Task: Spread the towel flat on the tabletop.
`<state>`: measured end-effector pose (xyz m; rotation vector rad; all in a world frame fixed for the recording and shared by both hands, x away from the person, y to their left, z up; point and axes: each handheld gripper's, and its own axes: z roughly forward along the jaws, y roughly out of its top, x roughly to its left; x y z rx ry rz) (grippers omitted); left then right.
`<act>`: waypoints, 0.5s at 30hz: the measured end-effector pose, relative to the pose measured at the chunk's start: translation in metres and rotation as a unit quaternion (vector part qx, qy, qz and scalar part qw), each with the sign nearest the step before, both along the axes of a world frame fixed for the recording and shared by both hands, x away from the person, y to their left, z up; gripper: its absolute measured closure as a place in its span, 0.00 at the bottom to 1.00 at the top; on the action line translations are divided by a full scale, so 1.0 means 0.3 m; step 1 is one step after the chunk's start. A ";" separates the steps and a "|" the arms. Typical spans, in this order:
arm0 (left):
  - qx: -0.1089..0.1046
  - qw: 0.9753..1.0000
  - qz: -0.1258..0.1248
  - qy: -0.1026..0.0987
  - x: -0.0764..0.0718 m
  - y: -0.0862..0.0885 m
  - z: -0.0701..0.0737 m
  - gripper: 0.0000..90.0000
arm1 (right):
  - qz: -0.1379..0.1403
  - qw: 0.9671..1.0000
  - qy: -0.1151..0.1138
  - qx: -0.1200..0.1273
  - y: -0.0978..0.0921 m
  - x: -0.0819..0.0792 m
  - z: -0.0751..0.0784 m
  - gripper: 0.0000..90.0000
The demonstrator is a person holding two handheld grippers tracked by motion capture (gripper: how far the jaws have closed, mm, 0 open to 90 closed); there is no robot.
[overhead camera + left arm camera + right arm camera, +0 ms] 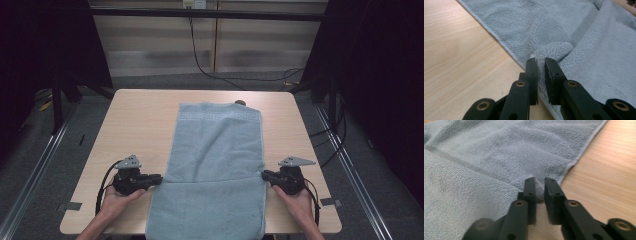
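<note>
Pinching the towel (pixel 215 165) at opposite side edges, left claw (pixel 159 177) and right claw (pixel 265 174); bare table (pixel 140 120) outside.

The table (pixel 140 120) lies bare from 9 to 11 o'clock of the towel (pixel 215 150), an open lane for a hand, and a narrower bare strip runs along its 3 o'clock side. The towel covers the middle from the far edge to the near edge. A small dark object (pixel 240 103) sits at 12 o'clock, touching the towel's far hem. At 7 and 5 o'clock the left gripper (pixel 159 178) and right gripper (pixel 264 174) occupy the towel's side edges.
</note>
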<state>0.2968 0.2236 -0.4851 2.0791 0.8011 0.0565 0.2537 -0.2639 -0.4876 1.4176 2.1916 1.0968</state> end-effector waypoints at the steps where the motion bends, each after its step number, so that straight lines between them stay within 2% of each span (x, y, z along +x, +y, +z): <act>1: -0.004 1.000 0.002 -0.004 -0.004 0.000 0.006 0.80 | -0.005 1.000 -0.010 0.004 -0.006 -0.013 0.017 0.77; 2: -0.009 1.000 0.002 -0.003 -0.002 0.000 0.012 0.80 | -0.005 1.000 -0.010 0.004 -0.006 -0.013 0.017 0.77; 4: -0.006 1.000 0.004 -0.006 0.009 -0.007 0.020 0.77 | -0.001 0.999 -0.032 0.011 -0.008 -0.020 0.048 0.73; 8: -0.022 1.000 0.008 -0.008 0.076 -0.042 0.035 0.71 | 0.007 0.999 -0.046 0.023 0.013 0.005 0.089 0.68; 9: -0.022 1.000 0.011 -0.014 0.103 -0.059 0.040 0.69 | 0.015 0.998 -0.046 0.031 0.022 0.020 0.094 0.68; 12: -0.026 0.999 0.018 -0.008 0.173 -0.105 0.029 0.65 | 0.043 0.998 -0.038 0.034 0.067 0.081 0.083 0.64; 15: -0.017 1.000 0.018 0.002 0.223 -0.150 -0.002 0.58 | 0.055 0.998 -0.022 0.024 0.112 0.139 0.048 0.59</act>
